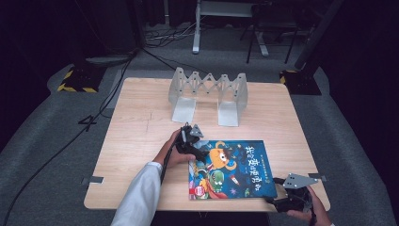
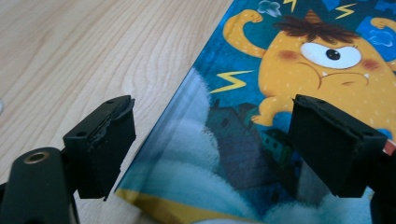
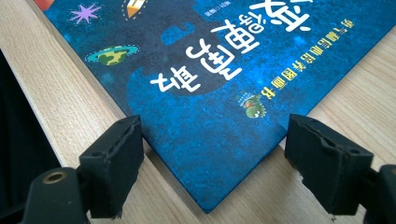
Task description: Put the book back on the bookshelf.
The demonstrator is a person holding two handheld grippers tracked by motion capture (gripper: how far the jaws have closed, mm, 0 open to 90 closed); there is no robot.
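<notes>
Two grippers are working one picture book [image 1: 230, 168] in the high view: it lies flat near the table's [image 1: 136, 141] 5 o'clock corner, left gripper [image 1: 200, 153] at its 10 o'clock corner, right gripper [image 1: 277, 200] at its 4 o'clock corner, grey folding book rack [image 1: 208, 94] off at 12. Left gripper view: jaws spread wide, straddling the book's edge [image 2: 243, 116], pinching nothing. Right gripper view: jaws also spread, the book's corner [image 3: 210, 140] between them, not squeezed.

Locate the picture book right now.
In the high view the picture book lies flat at the table's near right edge, between the left gripper and the right gripper, in front of the grey rack.
</notes>
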